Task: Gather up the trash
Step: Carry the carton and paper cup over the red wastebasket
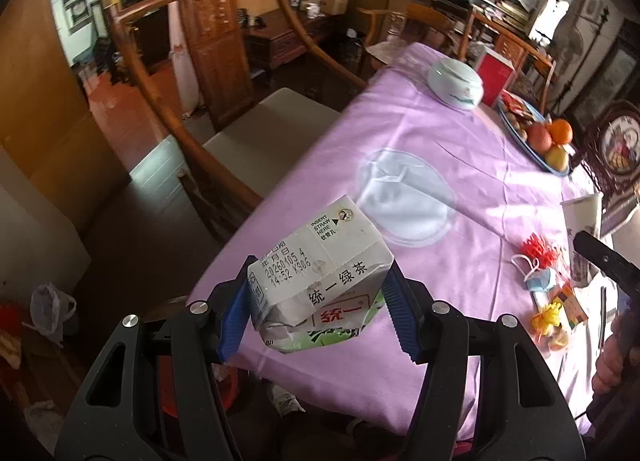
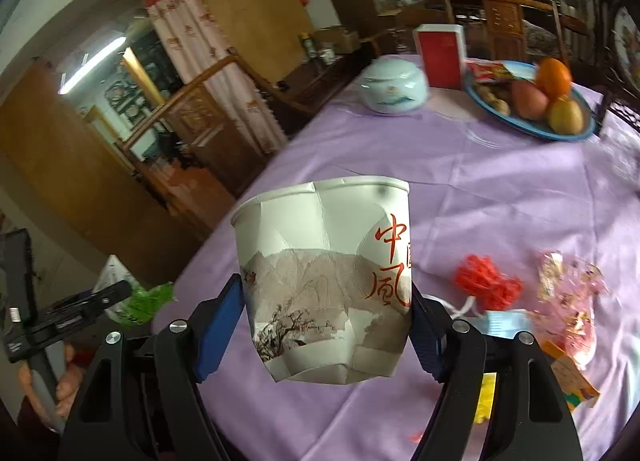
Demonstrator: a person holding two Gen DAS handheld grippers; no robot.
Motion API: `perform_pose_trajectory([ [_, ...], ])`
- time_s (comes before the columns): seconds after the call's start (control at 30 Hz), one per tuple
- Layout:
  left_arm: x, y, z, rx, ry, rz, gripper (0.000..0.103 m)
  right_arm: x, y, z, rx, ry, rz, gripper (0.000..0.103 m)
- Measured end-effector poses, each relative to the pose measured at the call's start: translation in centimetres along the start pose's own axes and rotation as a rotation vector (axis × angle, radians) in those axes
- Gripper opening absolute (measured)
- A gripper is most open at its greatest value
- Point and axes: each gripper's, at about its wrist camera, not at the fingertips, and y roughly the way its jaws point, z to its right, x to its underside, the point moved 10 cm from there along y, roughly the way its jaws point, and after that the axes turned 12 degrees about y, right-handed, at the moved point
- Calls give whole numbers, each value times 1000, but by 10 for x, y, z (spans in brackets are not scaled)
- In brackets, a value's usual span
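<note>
My left gripper (image 1: 318, 301) is shut on a crumpled white and green tea carton (image 1: 320, 277) and holds it above the near edge of the purple tablecloth (image 1: 460, 165). My right gripper (image 2: 326, 317) is shut on a creased paper cup (image 2: 326, 273) with a mountain print and red characters, held upright above the table. The cup also shows in the left wrist view (image 1: 582, 229). Loose trash lies on the cloth: red plastic bits (image 2: 486, 281), a blue face mask (image 2: 506, 323), a clear wrapper (image 2: 568, 289) and small coloured cartons (image 2: 576, 381).
A pale lidded bowl (image 2: 394, 89), a red box (image 2: 440, 57) and a blue fruit plate (image 2: 532, 97) stand at the far end. A wooden chair (image 1: 240, 133) stands beside the table on the left. A plastic bag (image 1: 50, 309) lies on the floor.
</note>
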Motion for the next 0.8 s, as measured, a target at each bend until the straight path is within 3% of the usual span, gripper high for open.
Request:
perform_pose_trajectory([
  [0.3, 42, -17, -74, -72, -154, -14, 60, 23, 32, -78, -87, -118, -109, 75],
  [0.7, 149, -23, -179, -154, -375, -147, 61, 79, 74, -187, -172, -290, -261, 75],
  [0.77, 162, -20, -190, -147, -410, -176, 65, 85, 76, -196, -173, -304, -273, 75],
  [0.8, 164, -19, -193, -143, -421, -181, 71, 87, 77, -199, -173, -308, -279, 75],
])
